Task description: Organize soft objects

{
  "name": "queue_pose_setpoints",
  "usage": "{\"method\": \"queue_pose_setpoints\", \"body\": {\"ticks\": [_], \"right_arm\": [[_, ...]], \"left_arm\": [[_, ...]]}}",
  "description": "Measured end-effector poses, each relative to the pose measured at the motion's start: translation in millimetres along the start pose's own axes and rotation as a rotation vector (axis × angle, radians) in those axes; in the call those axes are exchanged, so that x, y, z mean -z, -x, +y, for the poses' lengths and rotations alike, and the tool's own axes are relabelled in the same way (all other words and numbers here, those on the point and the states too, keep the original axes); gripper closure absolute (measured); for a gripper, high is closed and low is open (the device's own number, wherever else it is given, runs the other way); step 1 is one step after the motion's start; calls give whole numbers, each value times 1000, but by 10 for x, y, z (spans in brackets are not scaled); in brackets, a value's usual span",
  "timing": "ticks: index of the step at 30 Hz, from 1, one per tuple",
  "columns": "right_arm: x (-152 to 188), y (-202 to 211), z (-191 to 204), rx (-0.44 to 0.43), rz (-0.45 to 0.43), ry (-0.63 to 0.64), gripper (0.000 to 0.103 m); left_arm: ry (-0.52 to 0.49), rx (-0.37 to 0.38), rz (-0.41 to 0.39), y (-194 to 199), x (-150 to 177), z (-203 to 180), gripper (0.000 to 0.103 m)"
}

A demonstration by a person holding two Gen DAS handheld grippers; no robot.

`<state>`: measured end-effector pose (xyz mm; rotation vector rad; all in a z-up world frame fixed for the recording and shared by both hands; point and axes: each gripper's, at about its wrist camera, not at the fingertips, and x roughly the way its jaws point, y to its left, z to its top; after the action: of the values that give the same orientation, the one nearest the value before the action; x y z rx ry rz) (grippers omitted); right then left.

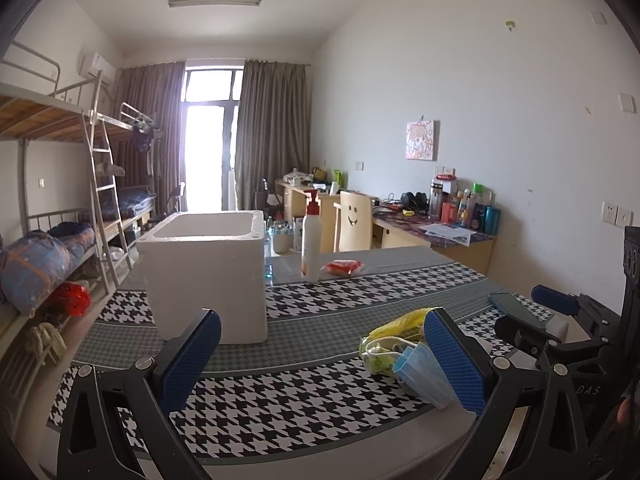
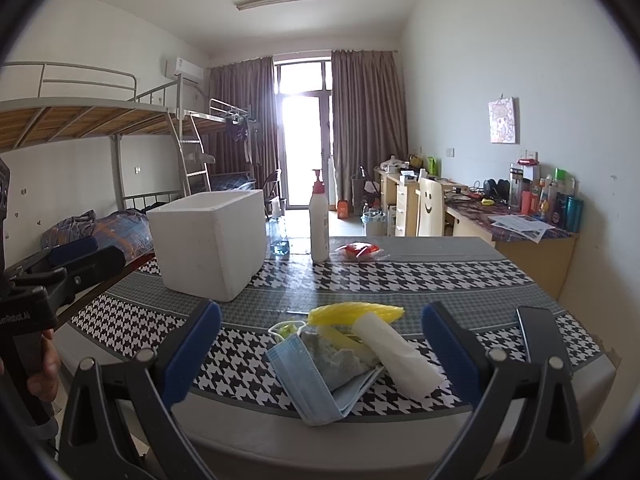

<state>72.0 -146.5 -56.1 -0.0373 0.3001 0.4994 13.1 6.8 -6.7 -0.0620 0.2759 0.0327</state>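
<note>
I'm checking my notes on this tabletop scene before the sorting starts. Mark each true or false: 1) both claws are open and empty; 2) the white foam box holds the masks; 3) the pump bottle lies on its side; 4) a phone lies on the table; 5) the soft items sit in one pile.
1) True: left claw and right claw are open, holding nothing.
2) False: the blue mask lies on the table, outside the foam box.
3) False: the pump bottle stands upright.
4) True: phone.
5) True: the mask, yellow net and white roll are heaped together.
</note>
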Motion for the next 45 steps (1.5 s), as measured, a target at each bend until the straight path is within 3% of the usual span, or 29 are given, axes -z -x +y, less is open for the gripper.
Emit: {"method": "queue_pose_setpoints", "body": {"ticks": [27, 45], "right_arm": [[-23, -97, -25, 8, 11, 0, 1], [53, -211, -178, 42, 67, -5, 1]], "left_arm": [[0, -4, 23, -167, -24, -8, 1], [4, 88, 109, -427, 40, -157, 1]]}}
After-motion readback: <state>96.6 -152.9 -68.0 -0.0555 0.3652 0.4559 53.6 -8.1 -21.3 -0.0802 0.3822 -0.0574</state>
